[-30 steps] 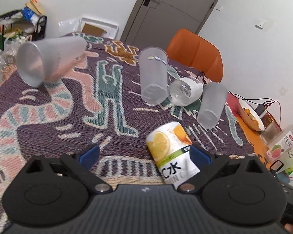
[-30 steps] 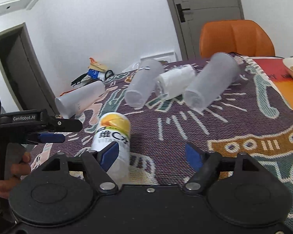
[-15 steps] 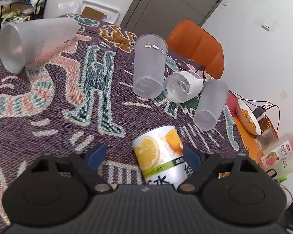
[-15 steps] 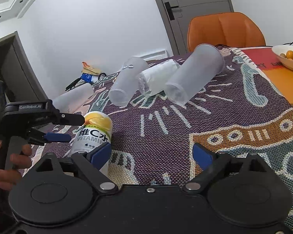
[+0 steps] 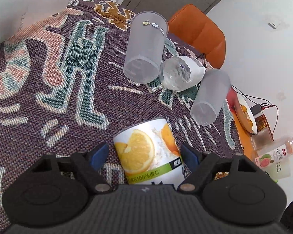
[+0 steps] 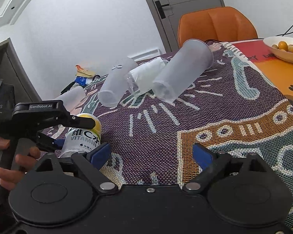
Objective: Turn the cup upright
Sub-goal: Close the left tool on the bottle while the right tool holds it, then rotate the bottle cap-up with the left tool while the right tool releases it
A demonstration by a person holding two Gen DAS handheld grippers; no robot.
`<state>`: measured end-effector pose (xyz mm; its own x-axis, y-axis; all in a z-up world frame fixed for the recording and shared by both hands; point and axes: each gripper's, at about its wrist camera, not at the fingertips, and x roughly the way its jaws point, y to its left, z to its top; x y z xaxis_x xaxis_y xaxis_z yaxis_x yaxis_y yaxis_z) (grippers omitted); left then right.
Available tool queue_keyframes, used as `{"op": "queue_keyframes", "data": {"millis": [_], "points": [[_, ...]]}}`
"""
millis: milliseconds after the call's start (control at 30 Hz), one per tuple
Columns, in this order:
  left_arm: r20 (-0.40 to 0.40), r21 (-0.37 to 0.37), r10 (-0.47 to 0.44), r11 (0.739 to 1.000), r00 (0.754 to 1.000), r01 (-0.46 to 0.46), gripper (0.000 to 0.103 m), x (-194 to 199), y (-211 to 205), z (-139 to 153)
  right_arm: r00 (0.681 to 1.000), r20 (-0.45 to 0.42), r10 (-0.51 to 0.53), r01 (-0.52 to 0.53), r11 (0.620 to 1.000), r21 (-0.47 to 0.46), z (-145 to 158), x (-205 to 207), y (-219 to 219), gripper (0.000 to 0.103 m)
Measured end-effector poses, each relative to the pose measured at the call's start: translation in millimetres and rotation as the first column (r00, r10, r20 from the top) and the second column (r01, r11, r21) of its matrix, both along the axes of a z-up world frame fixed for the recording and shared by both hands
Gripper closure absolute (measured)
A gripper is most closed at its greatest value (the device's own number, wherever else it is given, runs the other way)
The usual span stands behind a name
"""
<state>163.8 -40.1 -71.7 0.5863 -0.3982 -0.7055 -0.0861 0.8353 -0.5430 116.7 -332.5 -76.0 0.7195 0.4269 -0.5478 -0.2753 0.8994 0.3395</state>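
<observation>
Several frosted plastic cups lie on their sides on the patterned cloth: one at far left, one in the middle and one at right, with a clear white-wrapped cup between the last two. A lemon vitamin drink container lies between the open jaws of my left gripper; the pads flank it without clear contact. In the right wrist view my right gripper is open and empty above the cloth, to the right of the container and the left gripper.
An orange chair stands at the table's far side. A bowl of oranges sits at the right edge, with a drink bottle and cables near it. A door and floor clutter lie beyond.
My left gripper has moved forward so the lemon container now sits between its jaws. My right gripper has drifted right, away from the container. The cups have not moved.
</observation>
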Motion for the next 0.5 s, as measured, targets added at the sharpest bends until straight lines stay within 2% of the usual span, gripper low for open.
{"op": "queue_keyframes", "data": {"millis": [233, 500], "points": [[0.001, -0.019, -0.014, 1.000, 1.000, 0.014, 0.042, -3, -2, 1, 1.000, 0.002, -0.008, 0.008, 1.000, 0.007, 0, -4, -3, 0.012], [0.059, 0.002, -0.006, 1.000, 0.998, 0.006, 0.043, -16, -1, 16, 1.000, 0.009, -0.008, 0.008, 1.000, 0.009, 2, -8, -2, 0.012]]}}
